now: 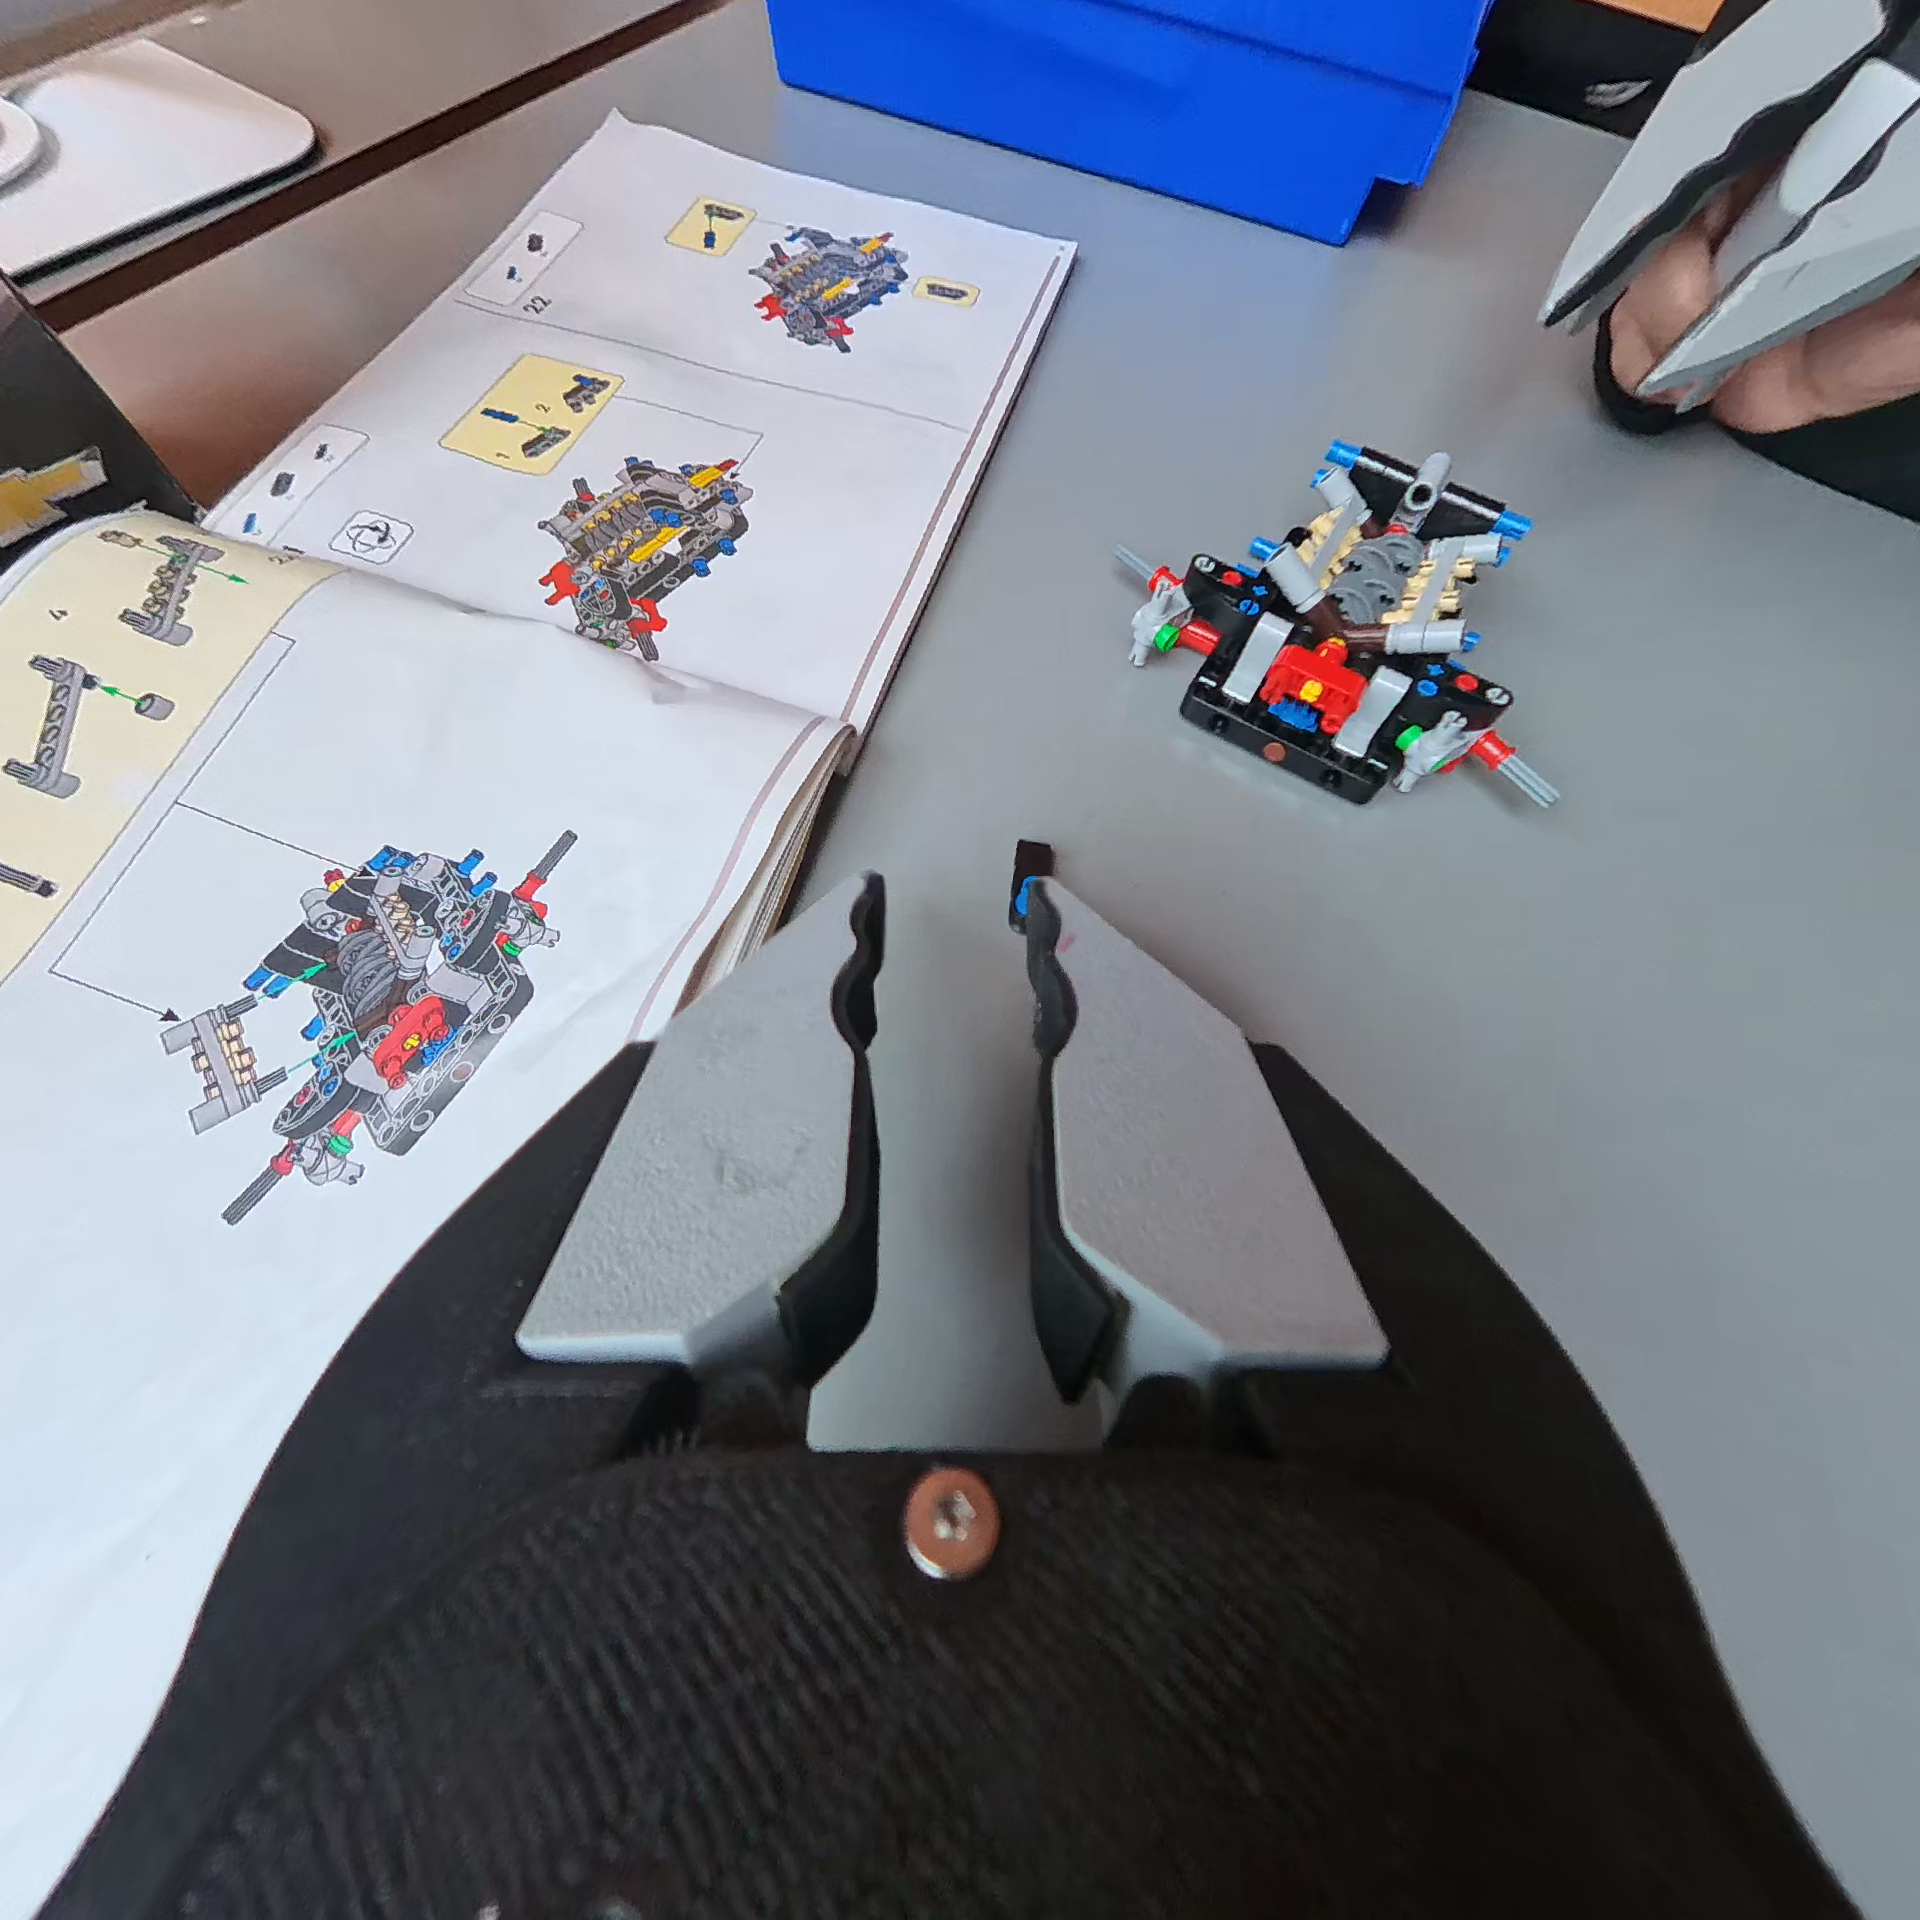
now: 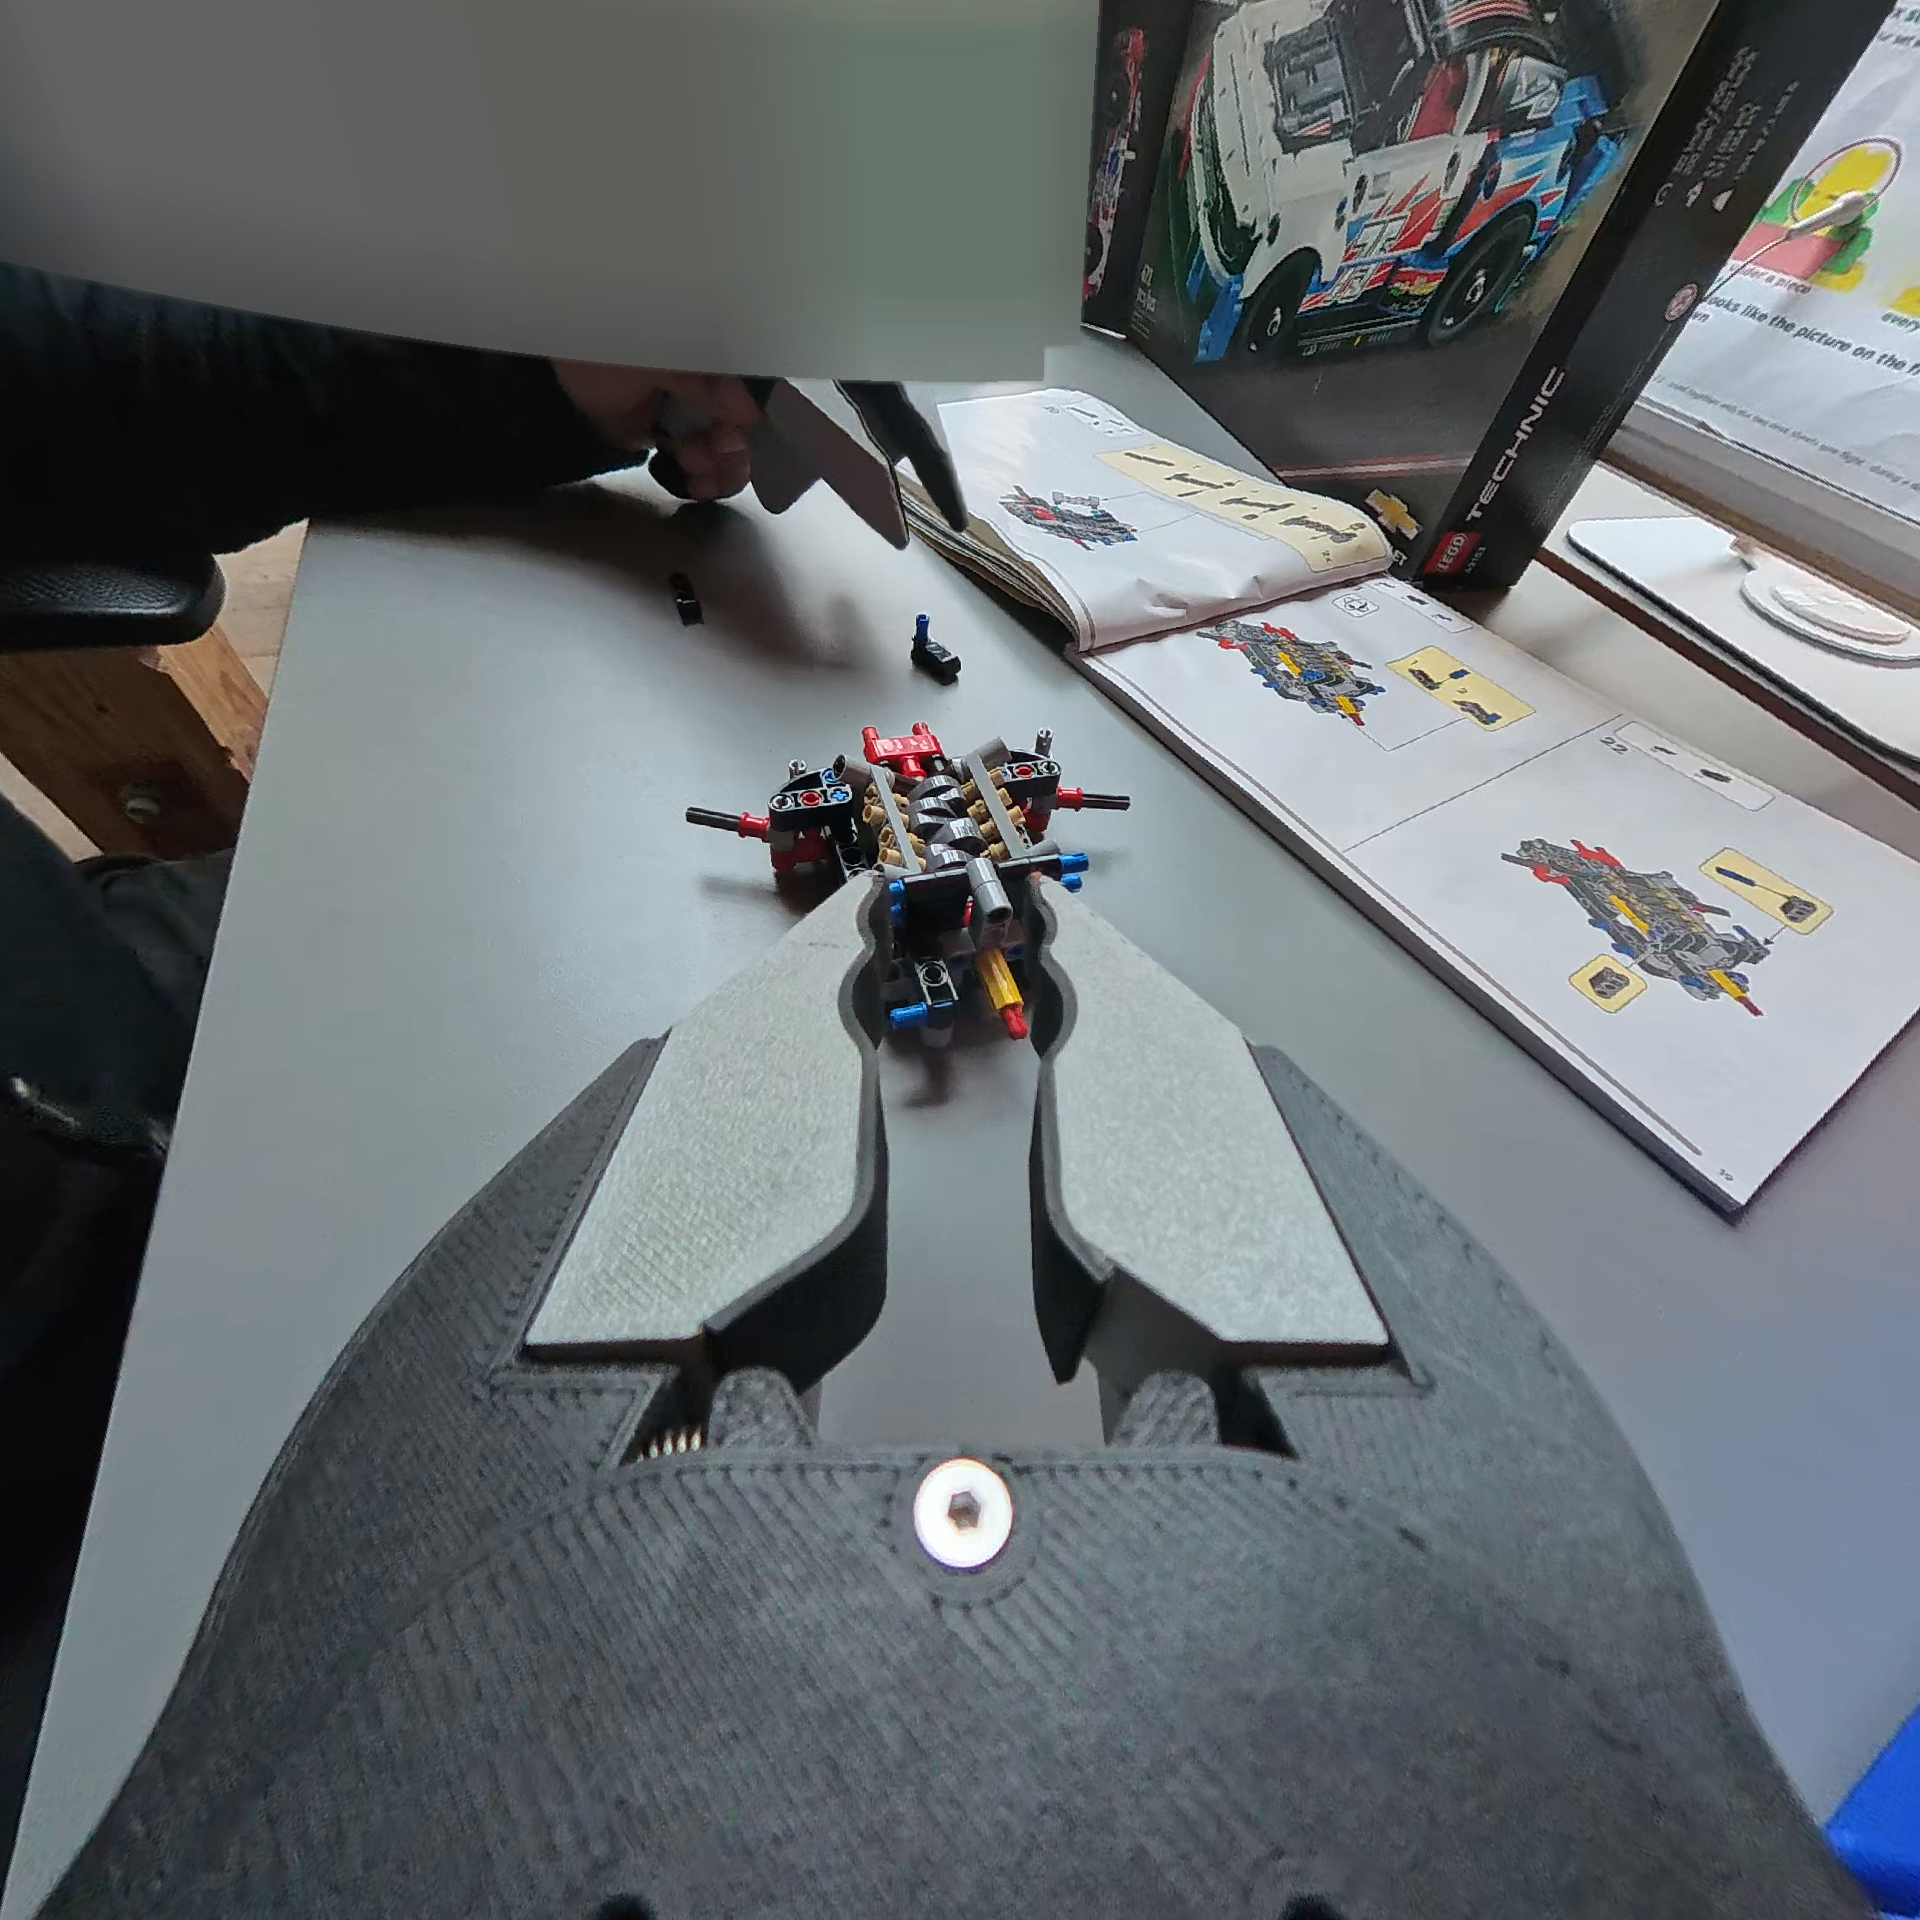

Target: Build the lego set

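Observation:
A partly built lego model (image 1: 1340, 634), black with red, tan and blue parts, sits on the grey table (image 1: 1610, 1091). My left gripper (image 1: 956, 902) is open and empty, low over the table. A small black piece with a blue pin (image 1: 1029, 875) lies just beyond its right fingertip. In the right wrist view this piece (image 2: 935, 657) lies beyond the model (image 2: 935, 821), and another small black piece (image 2: 684, 598) lies farther left. My right gripper (image 2: 956, 899) is open, with the model's near end showing between its fingertips. In the left wrist view the right gripper (image 1: 1605, 353) is off the model, up and to the right of it.
An open instruction booklet (image 1: 623, 540) lies left of the model and also shows in the right wrist view (image 2: 1455, 831). The set's box (image 2: 1403, 260) stands behind it. A blue bin (image 1: 1143, 94) is at the table's far edge. A chair armrest (image 2: 104, 603) is beside the table. Tip to tip, the grippers are about 20 cm apart.

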Available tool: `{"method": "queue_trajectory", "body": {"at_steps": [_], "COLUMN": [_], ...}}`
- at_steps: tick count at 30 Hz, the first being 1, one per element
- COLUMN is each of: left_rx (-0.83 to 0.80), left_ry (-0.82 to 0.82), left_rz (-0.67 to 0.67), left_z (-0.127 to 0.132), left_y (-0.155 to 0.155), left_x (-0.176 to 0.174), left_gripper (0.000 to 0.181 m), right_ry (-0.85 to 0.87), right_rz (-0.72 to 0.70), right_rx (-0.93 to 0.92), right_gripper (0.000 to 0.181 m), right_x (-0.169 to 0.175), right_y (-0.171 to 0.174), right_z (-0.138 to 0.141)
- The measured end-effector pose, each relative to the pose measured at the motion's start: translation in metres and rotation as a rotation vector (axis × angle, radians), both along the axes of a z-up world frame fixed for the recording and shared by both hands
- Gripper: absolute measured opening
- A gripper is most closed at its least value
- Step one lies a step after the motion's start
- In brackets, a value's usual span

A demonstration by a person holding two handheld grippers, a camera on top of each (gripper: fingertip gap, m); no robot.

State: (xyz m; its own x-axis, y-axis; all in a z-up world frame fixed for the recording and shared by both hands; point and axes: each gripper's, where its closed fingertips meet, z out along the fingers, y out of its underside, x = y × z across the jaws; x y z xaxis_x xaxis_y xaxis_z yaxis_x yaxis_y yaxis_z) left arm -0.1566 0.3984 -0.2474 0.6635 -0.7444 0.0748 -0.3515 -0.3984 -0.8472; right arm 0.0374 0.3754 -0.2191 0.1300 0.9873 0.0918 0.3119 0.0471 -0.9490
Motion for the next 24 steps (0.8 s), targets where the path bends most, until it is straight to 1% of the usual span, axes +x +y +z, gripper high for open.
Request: {"method": "queue_trajectory", "body": {"at_steps": [6, 9, 14, 24], "left_rx": [-0.003, -0.012, 0.058, 0.091], "left_ry": [-0.033, -0.054, -0.121, -0.073], "left_rz": [-0.013, -0.076, -0.142, -0.137], "left_z": [0.002, 0.002, 0.016, 0.014], "left_y": [0.000, -0.006, -0.012, -0.013], "left_x": [0.005, 0.012, 0.019, 0.020], "left_gripper": [0.025, 0.028, 0.028, 0.028], "right_ry": [0.025, 0.048, 0.060, 0.086], "right_rz": [0.010, 0.012, 0.022, 0.024], "right_rx": [-0.027, -0.044, -0.046, -0.051], "right_gripper": [0.021, 0.022, 0.023, 0.023], "right_x": [0.001, 0.002, 0.003, 0.005], "right_y": [0.001, 0.002, 0.001, -0.002], "right_z": [0.003, 0.006, 0.008, 0.012]}}
